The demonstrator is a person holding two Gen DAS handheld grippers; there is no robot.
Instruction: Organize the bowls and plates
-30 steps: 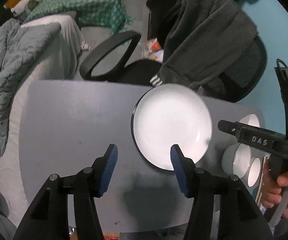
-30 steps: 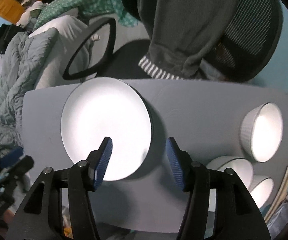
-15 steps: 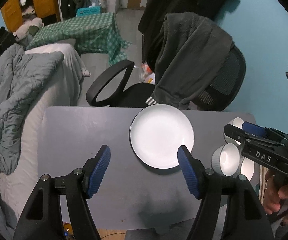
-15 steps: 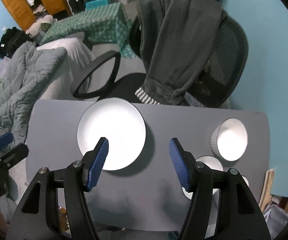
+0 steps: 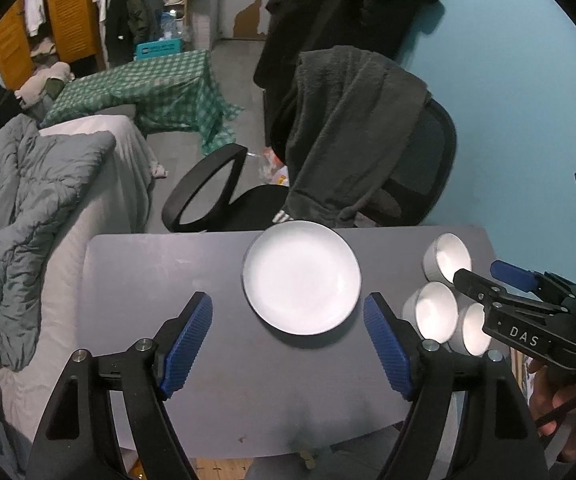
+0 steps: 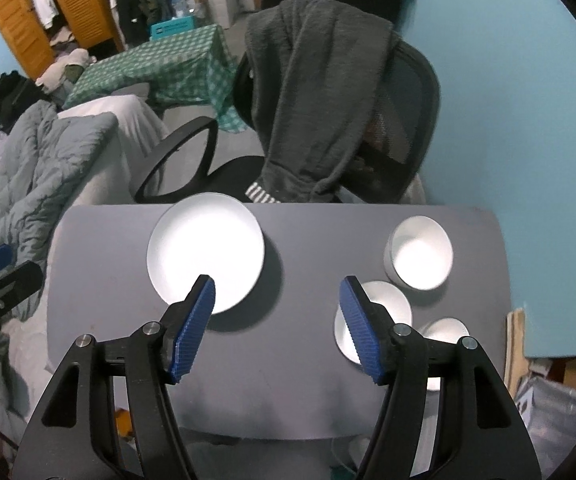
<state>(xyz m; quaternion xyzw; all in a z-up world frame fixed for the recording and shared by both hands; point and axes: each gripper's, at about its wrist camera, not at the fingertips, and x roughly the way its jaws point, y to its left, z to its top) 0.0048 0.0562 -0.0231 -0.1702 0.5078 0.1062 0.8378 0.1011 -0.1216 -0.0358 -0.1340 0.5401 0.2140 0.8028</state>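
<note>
Plate (image 5: pixel 301 277) sits empty on gray desk (image 5: pixel 160 280); three empty bowls (image 6: pixel 419 258) clustered well right. Left gripper (image 5: pixel 288 344) fingers just opened wider, right gripper (image 6: pixel 278 326) apart, both holding nothing.

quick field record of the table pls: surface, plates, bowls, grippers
surface: grey table
plates: white plate stack, far left part of the table
bowls: three white bowls clustered at right, not nested
left gripper: jaws have just been opening, nothing between them
right gripper: open, jaws have just been opening, empty
behind table: office chair draped with dark garment
</note>
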